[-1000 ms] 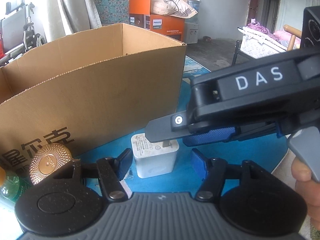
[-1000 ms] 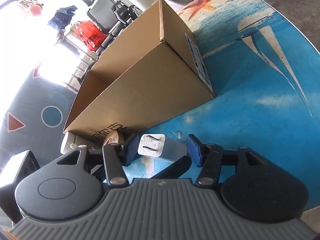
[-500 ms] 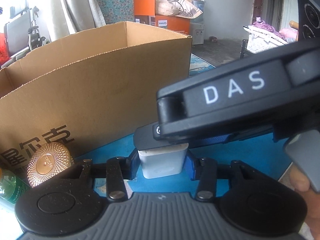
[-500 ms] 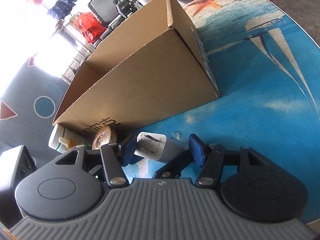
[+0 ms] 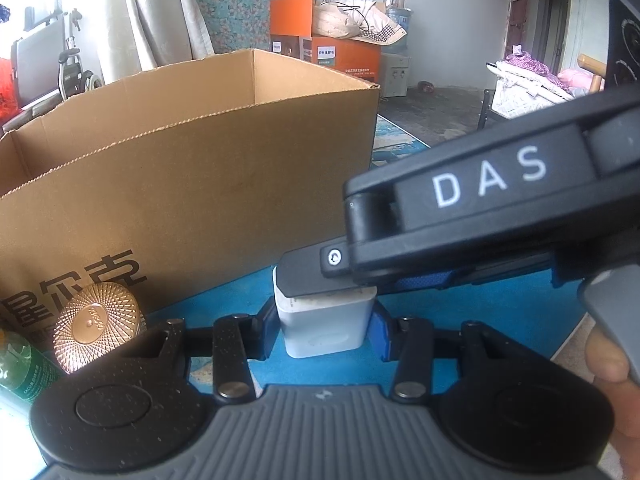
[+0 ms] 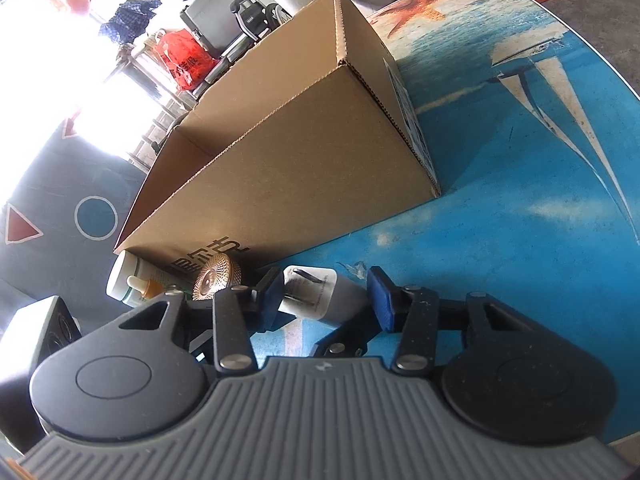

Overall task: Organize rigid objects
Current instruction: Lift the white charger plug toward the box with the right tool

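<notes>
I had the white charger [image 5: 326, 330] standing on the blue sea-print table [image 6: 520, 240], just in front of the cardboard box [image 5: 192, 184] and toward its right corner. My left gripper [image 5: 324, 330] was clamped on the charger, both blue pads against its sides; those jaws had closed a moment before and then held. My right gripper [image 6: 326, 294] straddled the same charger from the other side, its jaws just then closing; the left pad looked to be touching, the right pad not clearly so. A round bronze compact [image 5: 96, 316] leaned against the box front, a green bottle [image 5: 20, 364] beside it near the table's edge.
</notes>
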The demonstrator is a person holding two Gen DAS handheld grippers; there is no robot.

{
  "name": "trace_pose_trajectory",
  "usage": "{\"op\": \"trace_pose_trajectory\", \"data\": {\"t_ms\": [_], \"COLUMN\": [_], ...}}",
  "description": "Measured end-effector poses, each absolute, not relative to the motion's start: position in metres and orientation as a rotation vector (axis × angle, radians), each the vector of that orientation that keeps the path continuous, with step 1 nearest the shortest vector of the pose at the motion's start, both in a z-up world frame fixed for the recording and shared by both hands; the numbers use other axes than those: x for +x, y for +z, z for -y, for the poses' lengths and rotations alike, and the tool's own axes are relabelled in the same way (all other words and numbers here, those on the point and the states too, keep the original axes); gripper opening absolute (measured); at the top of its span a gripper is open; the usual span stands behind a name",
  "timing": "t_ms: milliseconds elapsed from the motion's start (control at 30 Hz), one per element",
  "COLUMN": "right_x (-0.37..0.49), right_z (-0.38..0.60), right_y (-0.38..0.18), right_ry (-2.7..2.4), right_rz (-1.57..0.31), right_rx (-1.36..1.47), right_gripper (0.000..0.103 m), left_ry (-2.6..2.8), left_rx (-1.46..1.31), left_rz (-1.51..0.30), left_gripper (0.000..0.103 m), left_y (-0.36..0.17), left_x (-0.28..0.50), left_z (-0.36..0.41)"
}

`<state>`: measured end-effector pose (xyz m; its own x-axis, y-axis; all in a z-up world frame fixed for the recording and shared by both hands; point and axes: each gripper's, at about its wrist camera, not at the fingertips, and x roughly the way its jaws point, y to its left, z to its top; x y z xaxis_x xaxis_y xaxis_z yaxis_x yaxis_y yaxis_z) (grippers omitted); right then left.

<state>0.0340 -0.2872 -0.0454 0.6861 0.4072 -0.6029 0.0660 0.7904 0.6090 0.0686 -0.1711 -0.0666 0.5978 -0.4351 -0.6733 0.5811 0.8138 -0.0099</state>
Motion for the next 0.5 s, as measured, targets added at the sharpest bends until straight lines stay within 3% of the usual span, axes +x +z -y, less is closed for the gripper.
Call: {"op": "trace_pose_trajectory", "data": {"t_ms": [200, 500], "right_x": [0.023, 0.016], "right_z": [0.284, 0.269], "right_y": [-0.024, 0.056], "right_ry": [0.224, 0.321], "right_rz": [-0.761, -0.606], "right_rx": [0.628, 0.543], "right_gripper": [0.045, 0.045], "left_ry": [-0.592, -0.54], "left_rx": [0.218, 0.209], "left_rz": [-0.676, -0.534], "left_gripper": [0.046, 0.046], "left_y": [-0.042, 0.037], "left_x": [0.059, 0.054], "left_z": [0.163, 0.144]}}
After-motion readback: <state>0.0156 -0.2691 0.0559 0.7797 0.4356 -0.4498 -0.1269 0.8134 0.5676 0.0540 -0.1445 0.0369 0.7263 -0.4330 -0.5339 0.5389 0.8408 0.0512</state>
